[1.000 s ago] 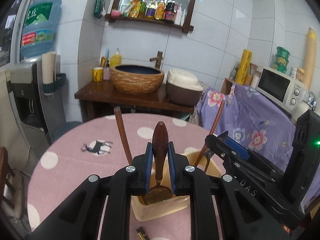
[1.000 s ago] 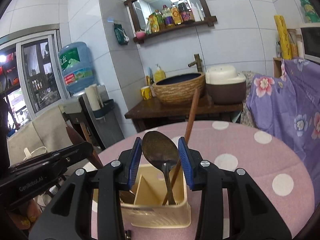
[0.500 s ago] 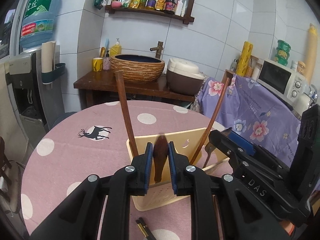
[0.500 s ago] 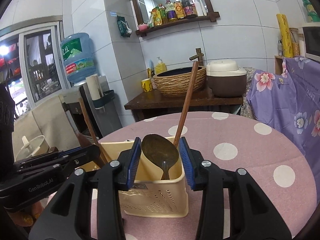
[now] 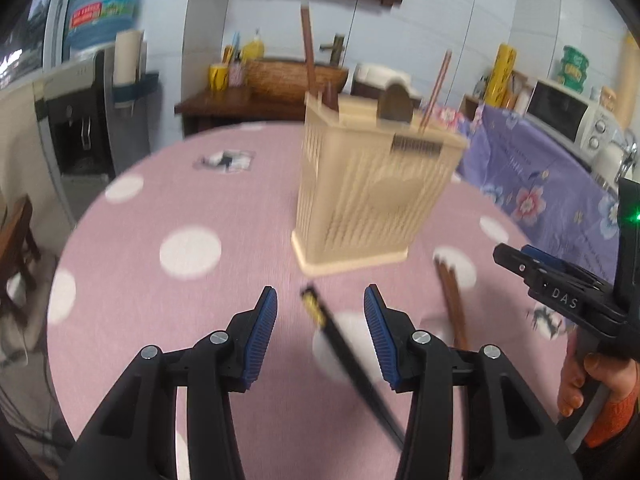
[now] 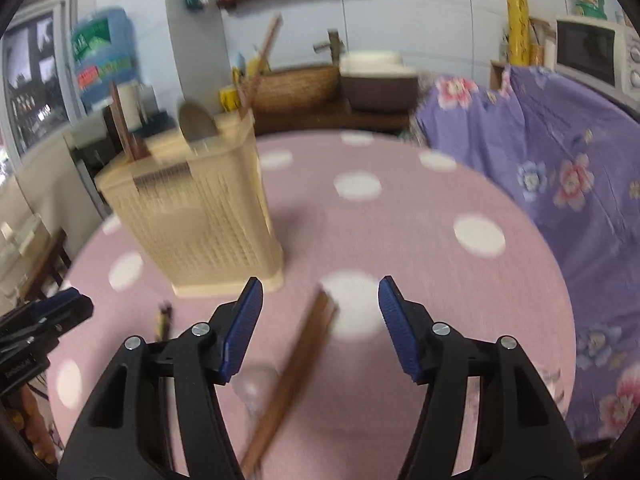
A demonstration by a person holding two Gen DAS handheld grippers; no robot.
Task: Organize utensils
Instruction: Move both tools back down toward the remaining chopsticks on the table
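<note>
A cream slatted utensil holder stands on the pink dotted table; it also shows in the right wrist view. A metal spoon and brown chopsticks stick out of it. My left gripper is open and empty, low over a black chopstick pair lying on the table. My right gripper is open and empty over a brown chopstick pair; these chopsticks also show in the left wrist view.
A purple floral cloth covers a counter on the right, with a microwave on it. A wooden side table with a woven basin stands behind. A water dispenser stands at the left.
Both grippers let go of their spoons into the holder, opened, and drew back and down toward the table. The chopstick pairs on the table have come into view.
</note>
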